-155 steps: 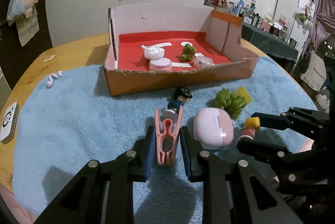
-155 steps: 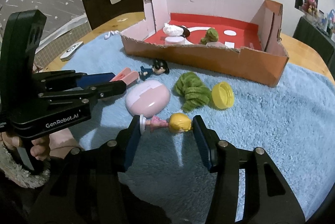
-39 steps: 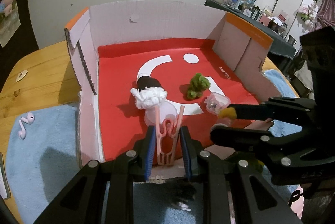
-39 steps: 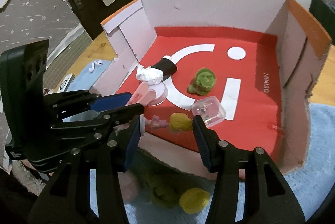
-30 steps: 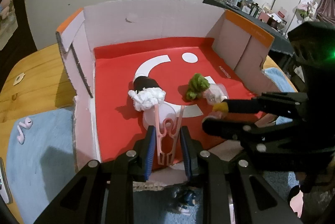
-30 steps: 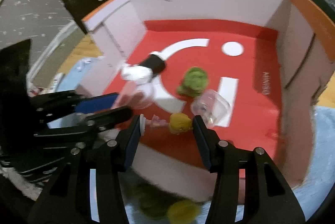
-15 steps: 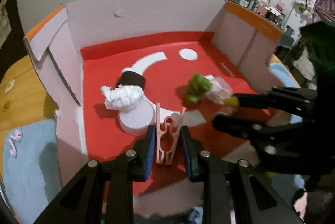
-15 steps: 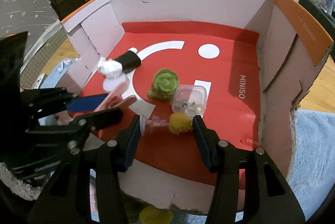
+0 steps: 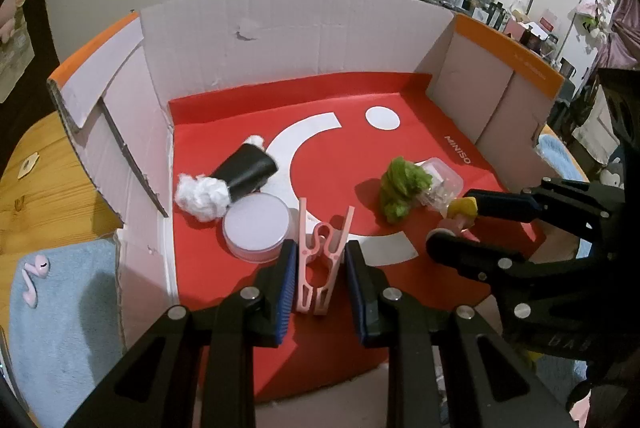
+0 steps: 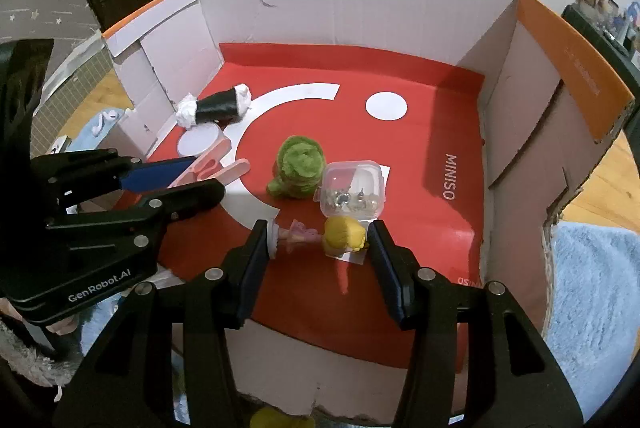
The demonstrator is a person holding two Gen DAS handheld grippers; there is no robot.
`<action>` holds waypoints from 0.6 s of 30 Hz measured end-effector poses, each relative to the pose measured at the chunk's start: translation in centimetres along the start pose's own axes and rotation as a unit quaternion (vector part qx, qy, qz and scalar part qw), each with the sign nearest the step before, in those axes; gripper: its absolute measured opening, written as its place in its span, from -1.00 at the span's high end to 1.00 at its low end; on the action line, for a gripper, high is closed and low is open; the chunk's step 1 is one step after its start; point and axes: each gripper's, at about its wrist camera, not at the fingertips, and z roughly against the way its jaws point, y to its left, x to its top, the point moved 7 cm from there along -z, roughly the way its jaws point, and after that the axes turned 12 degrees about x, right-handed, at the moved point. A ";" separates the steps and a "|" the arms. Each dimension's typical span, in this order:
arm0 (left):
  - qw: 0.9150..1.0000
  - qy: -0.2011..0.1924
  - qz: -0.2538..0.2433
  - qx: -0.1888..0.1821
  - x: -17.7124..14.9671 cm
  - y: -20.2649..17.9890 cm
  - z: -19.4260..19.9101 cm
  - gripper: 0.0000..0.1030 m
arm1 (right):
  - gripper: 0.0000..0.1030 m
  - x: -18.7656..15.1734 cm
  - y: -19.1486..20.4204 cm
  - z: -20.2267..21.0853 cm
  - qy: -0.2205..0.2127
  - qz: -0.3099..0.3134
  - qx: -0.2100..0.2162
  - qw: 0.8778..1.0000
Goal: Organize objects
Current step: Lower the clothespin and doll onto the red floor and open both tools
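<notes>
My left gripper [image 9: 320, 264] is shut on a pink clothes peg [image 9: 322, 260] and holds it low over the red floor of the cardboard box [image 9: 280, 28]. The peg also shows in the right wrist view [image 10: 212, 168]. My right gripper [image 10: 318, 240] is shut on a small doll with yellow hair and pink dress [image 10: 320, 234], held sideways over the box floor next to a clear plastic case [image 10: 352, 192]. The doll's yellow head shows in the left wrist view [image 9: 460, 208].
In the box lie a green fuzzy ball [image 10: 298, 164], a round white lid [image 9: 256, 224] and a black roll with white fluff [image 9: 236, 176]. Pink earbuds [image 9: 32, 276] lie on the blue towel [image 10: 592, 288] outside the box's left wall. The two grippers are close together.
Both grippers moved forward from the towel over the front wall into the box and lower toward its floor, still holding the peg and the doll.
</notes>
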 end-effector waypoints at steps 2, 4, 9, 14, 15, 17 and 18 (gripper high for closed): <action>1.000 0.000 0.002 -0.001 0.0 0.0 0.0 0.51 | 0.06 0.0 0.0 0.0 0.000 0.000 0.000 1.000; 1.000 0.000 0.004 -0.002 0.0 0.0 0.0 0.51 | 0.06 0.0 0.0 0.1 -0.002 -0.001 0.002 1.000; 1.000 -0.001 0.009 -0.003 0.0 0.1 0.0 0.51 | 0.05 -0.1 0.0 0.2 -0.004 -0.006 0.010 1.000; 1.000 -0.002 0.009 -0.003 0.0 0.0 0.0 0.50 | 0.05 -0.1 0.2 0.2 -0.005 -0.005 0.011 1.000; 1.000 -0.002 0.009 -0.003 0.0 0.0 0.0 0.50 | 0.05 -0.1 0.2 0.3 -0.005 -0.005 0.011 1.000; 1.000 -0.002 0.009 -0.003 0.0 0.0 0.0 0.50 | 0.04 -0.1 0.2 0.3 -0.005 -0.006 0.013 1.000; 1.000 -0.002 0.009 -0.003 0.0 0.0 0.0 0.50 | 0.03 -0.1 0.2 0.3 -0.006 -0.007 0.015 1.000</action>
